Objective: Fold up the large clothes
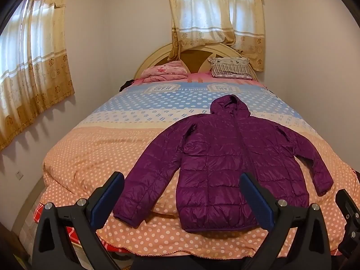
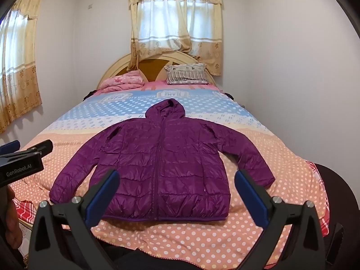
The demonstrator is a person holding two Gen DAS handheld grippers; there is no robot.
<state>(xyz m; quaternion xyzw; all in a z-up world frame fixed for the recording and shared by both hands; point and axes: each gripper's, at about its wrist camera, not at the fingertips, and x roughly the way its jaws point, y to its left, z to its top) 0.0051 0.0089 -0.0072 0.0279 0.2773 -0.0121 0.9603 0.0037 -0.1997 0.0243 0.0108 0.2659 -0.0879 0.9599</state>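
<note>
A purple quilted hooded jacket (image 1: 225,157) (image 2: 162,164) lies flat, front up and zipped, on the polka-dot bed cover (image 1: 90,153) (image 2: 292,180), hood toward the headboard, both sleeves spread outward. My left gripper (image 1: 182,184) hovers open above the near edge of the bed, in front of the jacket's left sleeve and hem, holding nothing. My right gripper (image 2: 176,182) is open too, hanging in front of the jacket's hem, nothing between its blue pads (image 2: 105,193). The left gripper's body (image 2: 20,159) shows at the left edge of the right wrist view.
A pink folded blanket (image 1: 164,72) and a striped pillow (image 1: 231,68) lie by the rounded headboard (image 2: 153,65). Curtained windows (image 1: 33,67) (image 2: 175,27) hang on the left and back walls. White walls close in on both sides of the bed.
</note>
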